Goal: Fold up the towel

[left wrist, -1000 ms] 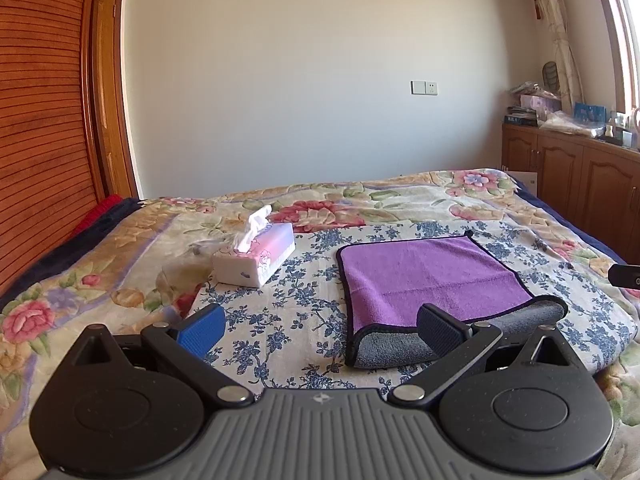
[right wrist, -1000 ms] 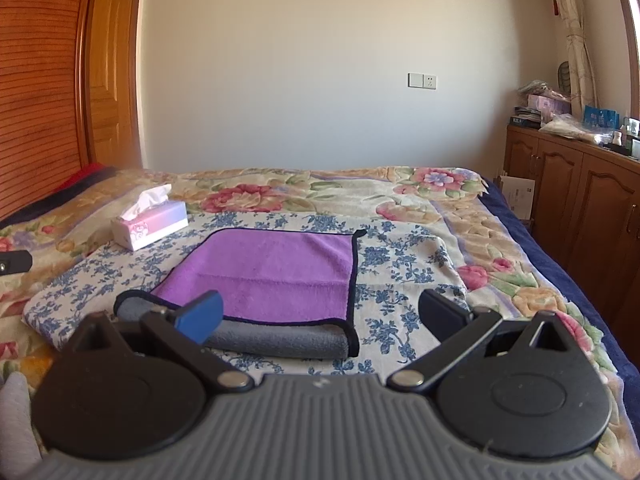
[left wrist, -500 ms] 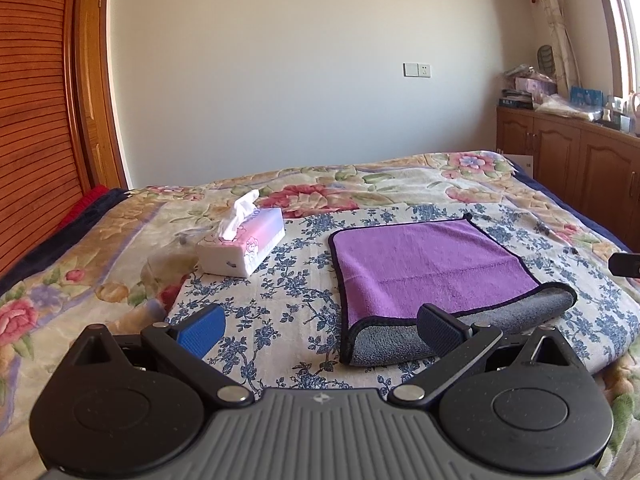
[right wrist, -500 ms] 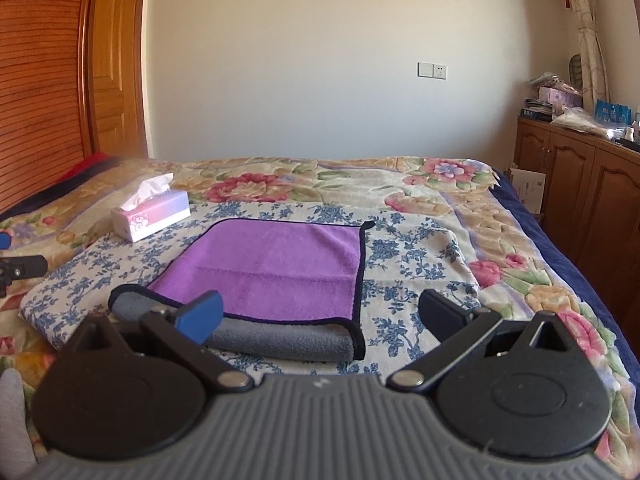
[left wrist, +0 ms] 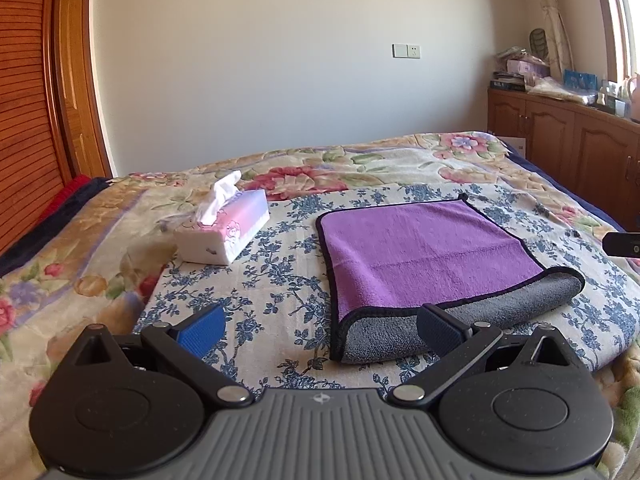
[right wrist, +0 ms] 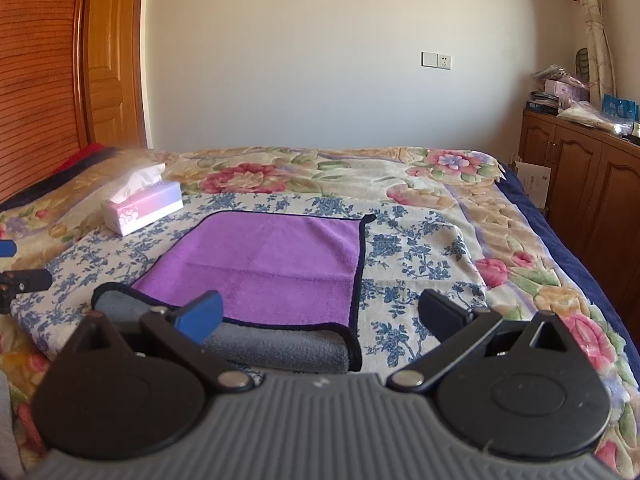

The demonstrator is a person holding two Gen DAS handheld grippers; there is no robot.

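Observation:
A purple towel (left wrist: 424, 252) with a black hem and grey underside lies folded on the blue-flowered cloth on the bed; its grey fold faces me. It also shows in the right wrist view (right wrist: 276, 264). My left gripper (left wrist: 320, 326) is open and empty, just short of the towel's near left corner. My right gripper (right wrist: 320, 314) is open and empty, above the towel's near right corner. The left gripper's tip shows at the left edge of the right wrist view (right wrist: 24, 280).
A pink and white tissue box (left wrist: 226, 232) stands left of the towel, also in the right wrist view (right wrist: 140, 206). Wooden cabinets (left wrist: 568, 140) line the right wall. A wooden door (right wrist: 112, 60) is at the back left.
Both grippers have drawn back and risen a little from the towel, staying open. The towel has not moved.

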